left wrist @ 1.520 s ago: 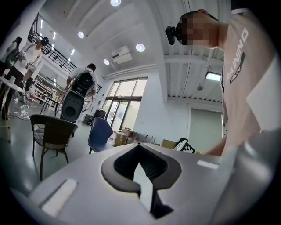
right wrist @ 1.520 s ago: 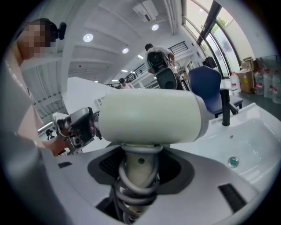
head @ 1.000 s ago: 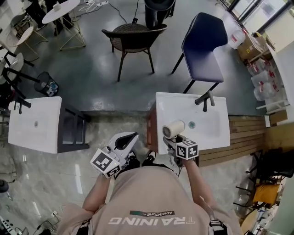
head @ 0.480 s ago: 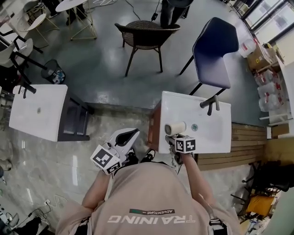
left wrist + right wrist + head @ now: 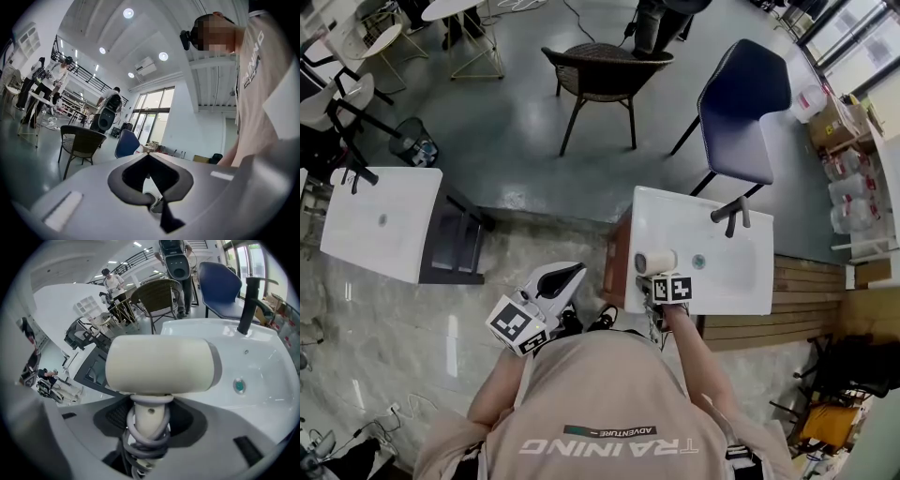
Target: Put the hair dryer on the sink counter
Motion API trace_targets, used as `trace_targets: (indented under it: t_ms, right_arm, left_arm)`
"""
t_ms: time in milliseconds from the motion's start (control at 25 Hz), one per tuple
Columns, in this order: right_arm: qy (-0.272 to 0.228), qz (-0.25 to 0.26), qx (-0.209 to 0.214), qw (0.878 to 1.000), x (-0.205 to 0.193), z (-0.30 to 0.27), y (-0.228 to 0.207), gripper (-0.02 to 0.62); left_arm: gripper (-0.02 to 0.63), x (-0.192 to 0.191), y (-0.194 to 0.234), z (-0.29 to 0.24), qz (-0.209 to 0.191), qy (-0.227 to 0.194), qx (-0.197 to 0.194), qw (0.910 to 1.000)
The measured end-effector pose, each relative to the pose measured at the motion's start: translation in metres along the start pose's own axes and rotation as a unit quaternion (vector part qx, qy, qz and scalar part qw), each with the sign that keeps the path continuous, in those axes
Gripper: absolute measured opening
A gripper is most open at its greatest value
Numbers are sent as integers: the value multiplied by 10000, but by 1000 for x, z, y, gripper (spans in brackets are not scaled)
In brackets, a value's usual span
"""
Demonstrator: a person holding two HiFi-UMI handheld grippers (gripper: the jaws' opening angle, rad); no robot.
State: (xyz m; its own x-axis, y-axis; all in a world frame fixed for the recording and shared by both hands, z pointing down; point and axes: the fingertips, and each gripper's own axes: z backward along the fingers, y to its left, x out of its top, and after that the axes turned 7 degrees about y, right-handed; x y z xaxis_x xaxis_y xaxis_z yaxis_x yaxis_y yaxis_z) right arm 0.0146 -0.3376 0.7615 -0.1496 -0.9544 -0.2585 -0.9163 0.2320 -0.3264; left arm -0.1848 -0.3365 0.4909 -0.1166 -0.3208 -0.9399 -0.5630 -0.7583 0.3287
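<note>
- Currently the right gripper is closed on the handle of the hair dryer. The grey cord is coiled round that handle, inside the grip.
- Holding by the handle leaves the barrel free. The barrel lies crosswise above the jaws, so it can probably be lowered flat without the gripper touching first.
- Seen from the head view, the hair dryer is over the 8 o'clock part of the sink desk, by its left rim. Contact with the surface cannot be confirmed.
- The left gripper has its jaws brought together with nothing between them. It hangs at 9 o'clock of the right gripper, off the sink desk and over the floor.
- The drain sits at 3 o'clock of the barrel, low in the basin. The basin slopes, so the flat rim looks the steadier place.
- The faucet stands at 1 o'clock, well apart, and does not block the set-down.
- A blue chair and a wicker chair stand at 12 o'clock beyond the sink desk.
- A second sink unit is at 9 o'clock, well apart.
</note>
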Motion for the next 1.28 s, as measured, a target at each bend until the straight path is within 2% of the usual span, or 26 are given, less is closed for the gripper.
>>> trace_targets:
  t_ms: [400, 760, 1280]
  right_arm:
    - [192, -152, -61, 9997, -8, -8, -8, 218]
    - [384, -171, -153, 9990, -9, -19, -7, 218]
    - [553, -180, -362, 9977, -4, -23, -11, 218]
  left_arm:
    - [8, 4, -3, 5, -110, 12, 54, 9999]
    - [8, 3, 1, 11, -47, -4, 103, 9999]
    - [8, 3, 4, 6, -75, 70, -6, 9999]
